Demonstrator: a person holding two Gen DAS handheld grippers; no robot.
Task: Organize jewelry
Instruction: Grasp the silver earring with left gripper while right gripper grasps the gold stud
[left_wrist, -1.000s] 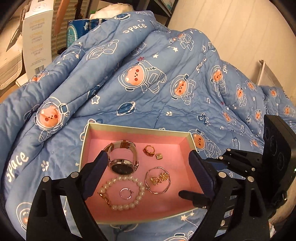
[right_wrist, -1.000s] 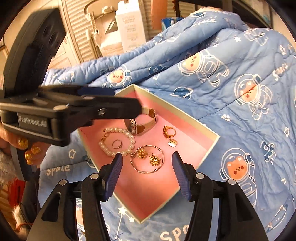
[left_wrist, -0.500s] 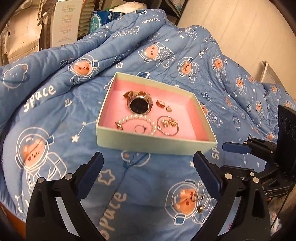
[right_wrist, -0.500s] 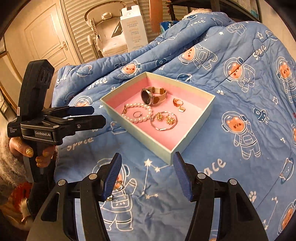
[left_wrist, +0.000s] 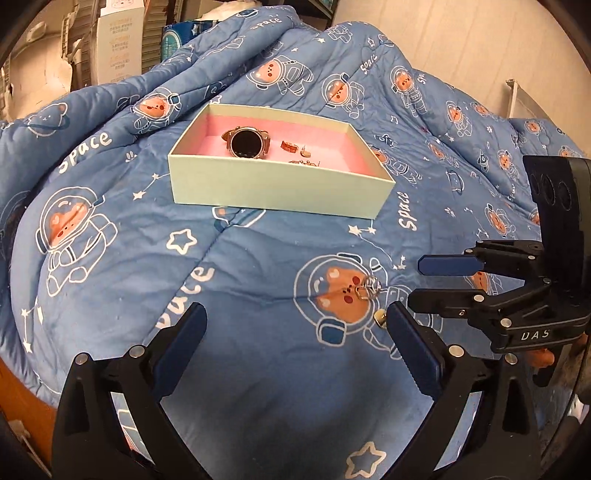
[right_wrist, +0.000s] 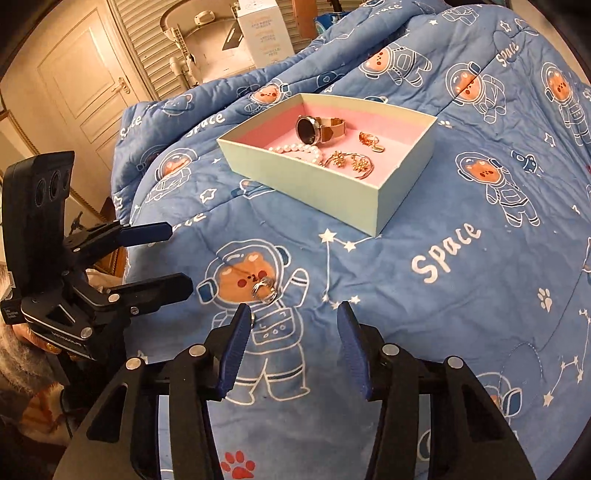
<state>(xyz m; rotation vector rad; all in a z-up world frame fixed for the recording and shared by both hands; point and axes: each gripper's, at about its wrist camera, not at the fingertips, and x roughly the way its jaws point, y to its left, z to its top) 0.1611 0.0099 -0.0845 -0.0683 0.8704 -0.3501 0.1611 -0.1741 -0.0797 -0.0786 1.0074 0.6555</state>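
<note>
A pale green box (left_wrist: 273, 184) with a pink lining sits on the blue quilt, also in the right wrist view (right_wrist: 295, 173). It holds a rose-gold watch (right_wrist: 314, 129), a pearl bracelet (right_wrist: 299, 149), gold earrings in a bangle (right_wrist: 349, 160) and a small ring (right_wrist: 367, 138). Loose silver rings (left_wrist: 369, 288) lie on the quilt in front of the box, just ahead of my right gripper (right_wrist: 291, 328). A small gold piece (left_wrist: 380, 316) lies by my left gripper's right finger. My left gripper (left_wrist: 295, 325) is open and empty. My right gripper is open and empty.
The blue space-print quilt (left_wrist: 258, 277) covers the bed and rises in folds behind the box. Cardboard boxes (left_wrist: 118, 40) stand at the back left. A door (right_wrist: 92, 85) and white furniture (right_wrist: 221, 40) stand beyond the bed.
Both grippers have pulled back from over the box toward the near part of the quilt. The loose rings have come into view close to both grippers.
</note>
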